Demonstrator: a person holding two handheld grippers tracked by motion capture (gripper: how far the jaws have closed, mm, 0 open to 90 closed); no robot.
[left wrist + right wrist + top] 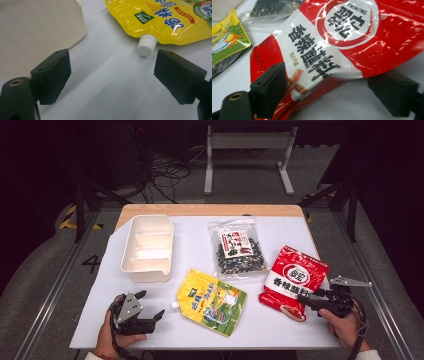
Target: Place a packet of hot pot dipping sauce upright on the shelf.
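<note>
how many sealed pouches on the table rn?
3. Yellow spout pouch front centre, clear bag of dark pieces behind it, red pouch at right by the right gripper. None seem hidden.

Two black tongs, left tongs (150, 306) and right tongs (300, 301), each with blocky matte jaws showing small screw holes. Brass-ringed hole at the jaw base. Grey three-cornered plate on top of each. Black cable trailing from each. Red band at the left wrist.
</note>
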